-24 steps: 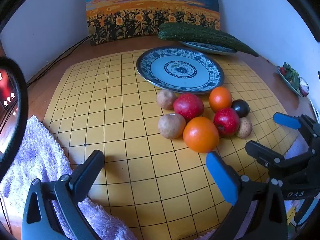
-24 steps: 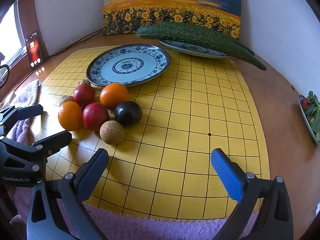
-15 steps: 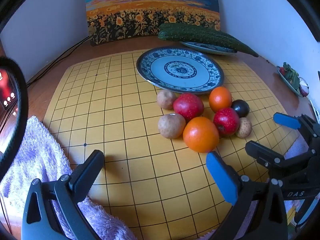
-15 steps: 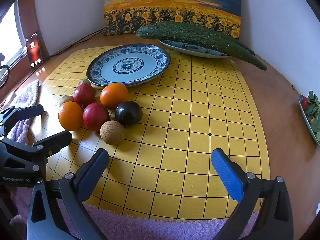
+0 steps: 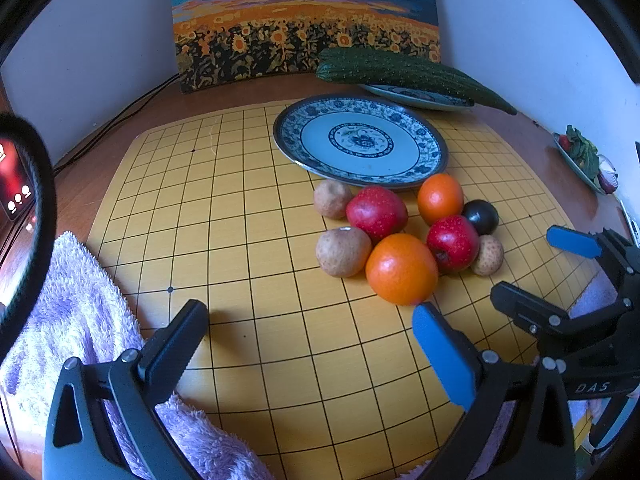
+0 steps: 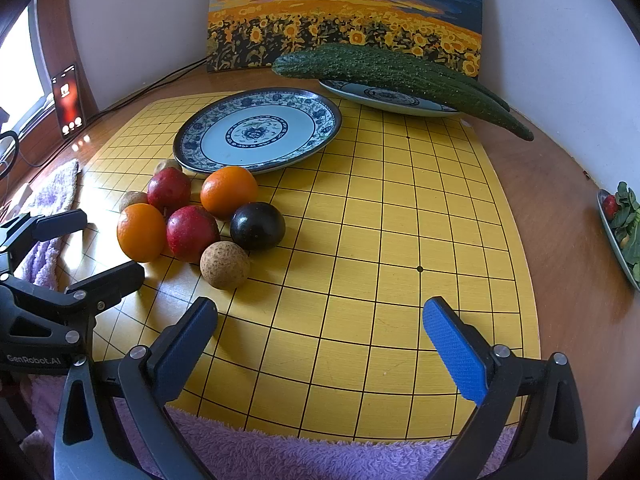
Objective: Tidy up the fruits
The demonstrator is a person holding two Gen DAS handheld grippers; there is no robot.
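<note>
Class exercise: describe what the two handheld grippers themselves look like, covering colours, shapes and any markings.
The left gripper and right gripper look alike: dark grey angular plastic frames with silver screws, each ending in two flat rectangular fingers faced with ridged blue pads. White lettering reads "GenRobot.AI" on the left body; "DAS" shows on the right. No cables or sleeves are visible.

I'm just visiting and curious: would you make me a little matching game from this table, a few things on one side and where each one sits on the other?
Things:
1. cucumber
2. dark plum
3. empty blue plate
4. purple towel

Places:
A. in the fruit cluster, beside an orange
B. along the board's near edge
C. across the far plate
D. on the board, just behind the fruit

Pairs: 1-C, 2-A, 3-D, 4-B
</note>
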